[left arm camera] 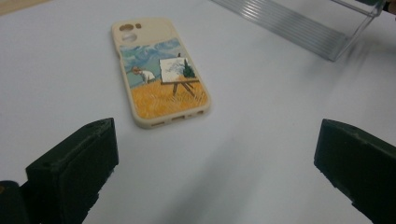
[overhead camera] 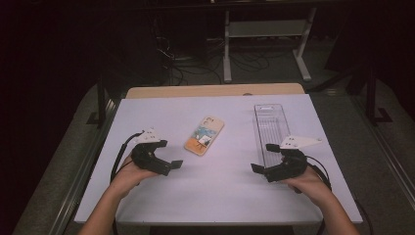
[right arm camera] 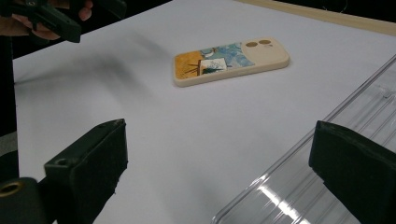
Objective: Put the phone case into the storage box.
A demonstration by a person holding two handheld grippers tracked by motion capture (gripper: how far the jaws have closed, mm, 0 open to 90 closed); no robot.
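Both tongs stand wide apart and hold nothing. Left tongs hover low over the white tabletop near its front left part, carried by the left hand, whose forearm comes in from the front edge and slants toward the middle. In the left gripper view the two black jaws rise at either side with bare tabletop between them, touching nothing, and they point at the phone case further on. Right tongs hover near the front right part, gripped by the right hand, with the forearm slanting in from the front right corner. In the right gripper view one jaw stands over bare tabletop and the other over the near end of the clear tray; whether it touches the tray I cannot tell.

A long clear plastic tray lies along the right side of the tabletop, its length running from the far edge toward the front. A cream phone case with a painted field and easel picture lies flat, picture side up, about the middle of the tabletop, between the two tongs, apart from both and from the tray.
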